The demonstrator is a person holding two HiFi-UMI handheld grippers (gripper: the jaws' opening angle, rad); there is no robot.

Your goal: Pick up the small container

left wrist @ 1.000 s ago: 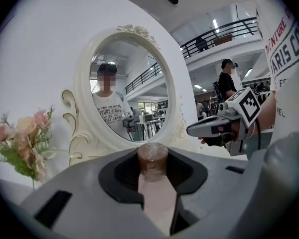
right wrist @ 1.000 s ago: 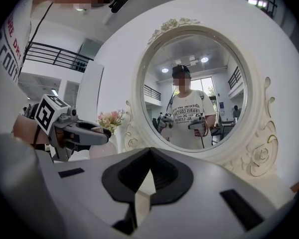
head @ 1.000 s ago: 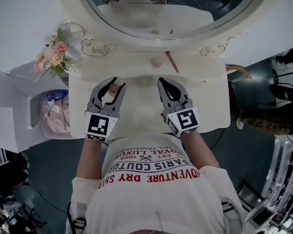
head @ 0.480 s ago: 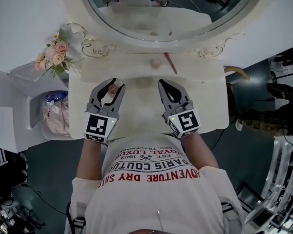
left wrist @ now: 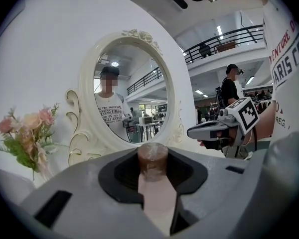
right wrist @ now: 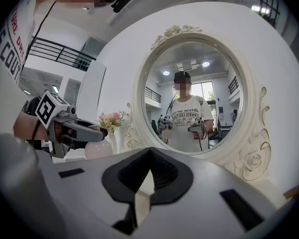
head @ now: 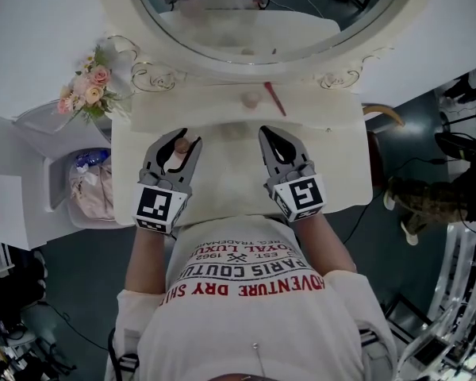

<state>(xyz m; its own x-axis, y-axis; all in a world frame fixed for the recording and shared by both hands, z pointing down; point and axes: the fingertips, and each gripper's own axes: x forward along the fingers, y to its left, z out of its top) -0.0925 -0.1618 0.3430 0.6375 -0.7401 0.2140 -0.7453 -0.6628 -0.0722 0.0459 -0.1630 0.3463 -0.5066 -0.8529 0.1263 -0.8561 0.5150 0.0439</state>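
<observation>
The small container, a pale pink bottle with a brown cap, is held over the front of the cream dressing table. My left gripper is shut on it. In the left gripper view the container stands upright between the jaws, with its cap in the dark pocket of my left gripper. My right gripper hovers level with the left one, a hand's width to its right, shut on nothing. In the right gripper view the jaws of my right gripper meet at their tips.
A pink round item and a red stick lie at the back of the table below the oval mirror. A bunch of flowers stands at the back left. A white bin sits on the floor to the left.
</observation>
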